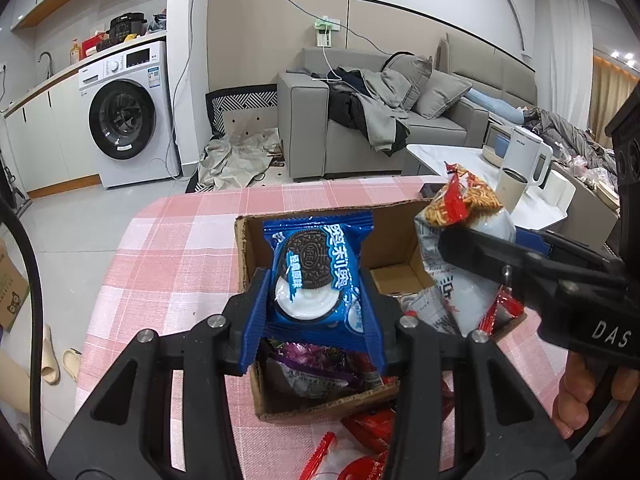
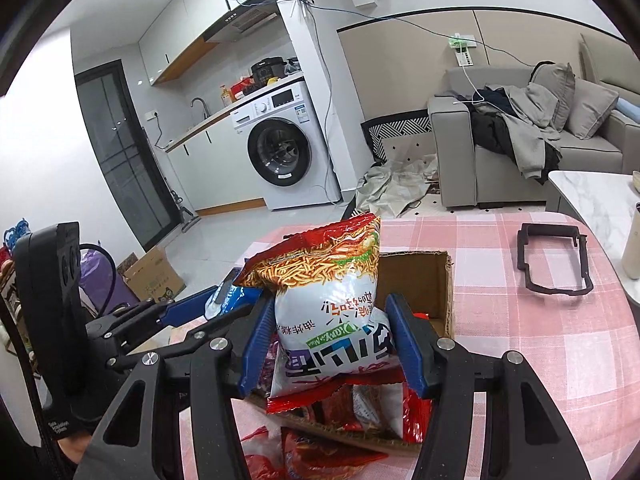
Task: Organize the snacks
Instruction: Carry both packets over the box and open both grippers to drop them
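Honestly both packs hang right over the box [image 1: 256,360]: left gripper [image 1: 316,300] is clamped on the Oreo pack [image 1: 316,264], right gripper [image 2: 334,344] squeezes the noodle bag [image 2: 332,300]. Side by side like that, they could bump, or the puffy bag could slip or get crushed

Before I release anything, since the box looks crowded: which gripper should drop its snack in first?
Probably the left gripper: its Oreo pack hangs over the cardboard box, and is smaller than the right gripper's noodle bag.
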A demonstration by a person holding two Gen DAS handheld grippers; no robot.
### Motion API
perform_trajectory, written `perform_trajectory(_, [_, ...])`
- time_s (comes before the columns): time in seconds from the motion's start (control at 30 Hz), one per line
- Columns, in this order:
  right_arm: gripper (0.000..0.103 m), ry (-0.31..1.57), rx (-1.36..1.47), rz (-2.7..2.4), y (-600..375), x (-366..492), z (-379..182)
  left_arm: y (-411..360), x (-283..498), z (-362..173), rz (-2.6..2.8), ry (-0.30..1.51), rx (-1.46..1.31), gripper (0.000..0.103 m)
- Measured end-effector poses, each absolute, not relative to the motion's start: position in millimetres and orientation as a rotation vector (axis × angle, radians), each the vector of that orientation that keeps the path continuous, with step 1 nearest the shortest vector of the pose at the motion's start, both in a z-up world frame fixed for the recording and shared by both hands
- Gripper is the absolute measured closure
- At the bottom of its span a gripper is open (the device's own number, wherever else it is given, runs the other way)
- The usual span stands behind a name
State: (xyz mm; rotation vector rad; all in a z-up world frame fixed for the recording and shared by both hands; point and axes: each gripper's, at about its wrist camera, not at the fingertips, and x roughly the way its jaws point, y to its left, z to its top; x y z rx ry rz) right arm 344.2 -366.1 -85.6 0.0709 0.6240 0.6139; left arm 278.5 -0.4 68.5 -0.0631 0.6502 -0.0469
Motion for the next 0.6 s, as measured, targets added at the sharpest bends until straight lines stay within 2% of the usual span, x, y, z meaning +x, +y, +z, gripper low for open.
perform_trajectory(0.6, [0.046, 0.636, 0.078, 0.605, -366, 373, -105, -1, 311, 37, -0.062, 0.680, -0.073, 0.063])
